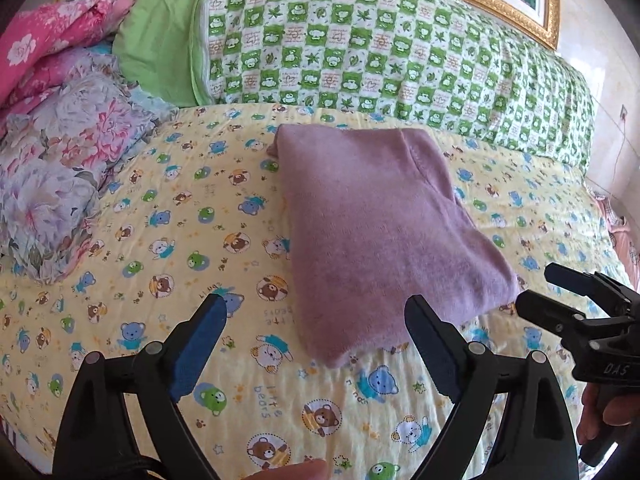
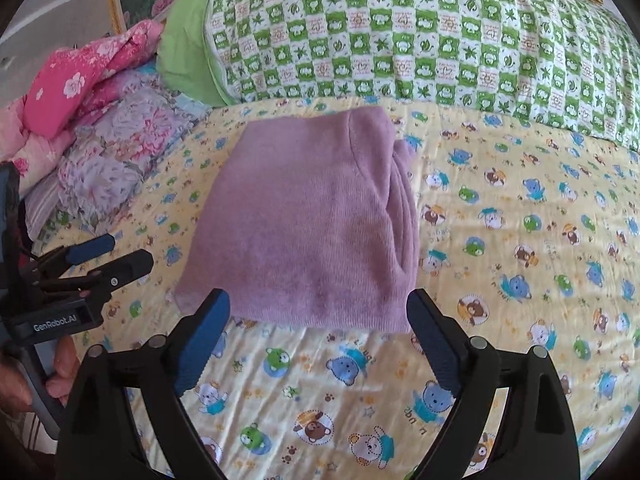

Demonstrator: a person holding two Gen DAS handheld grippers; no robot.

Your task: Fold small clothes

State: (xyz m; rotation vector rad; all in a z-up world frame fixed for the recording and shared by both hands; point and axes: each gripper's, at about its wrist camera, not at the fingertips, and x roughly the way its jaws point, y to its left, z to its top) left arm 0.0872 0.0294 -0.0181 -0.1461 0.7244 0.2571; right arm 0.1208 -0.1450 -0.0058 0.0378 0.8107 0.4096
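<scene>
A small purple knit garment (image 1: 384, 232) lies folded into a compact rectangle on the yellow bear-print sheet (image 1: 160, 248); it also shows in the right wrist view (image 2: 304, 220). My left gripper (image 1: 316, 304) is open and empty, just short of the garment's near edge. My right gripper (image 2: 318, 300) is open and empty at the garment's near edge. The right gripper shows in the left wrist view (image 1: 548, 292) beside the garment's right corner. The left gripper shows in the right wrist view (image 2: 124, 252) at the garment's left.
A green checked pillow (image 1: 380, 52) lies behind the garment. Floral bedding (image 1: 68, 152) and a pink floral quilt (image 1: 56, 40) are piled at the left. A gold picture frame (image 1: 516, 4) hangs at the back right. The bed edge is at the far right.
</scene>
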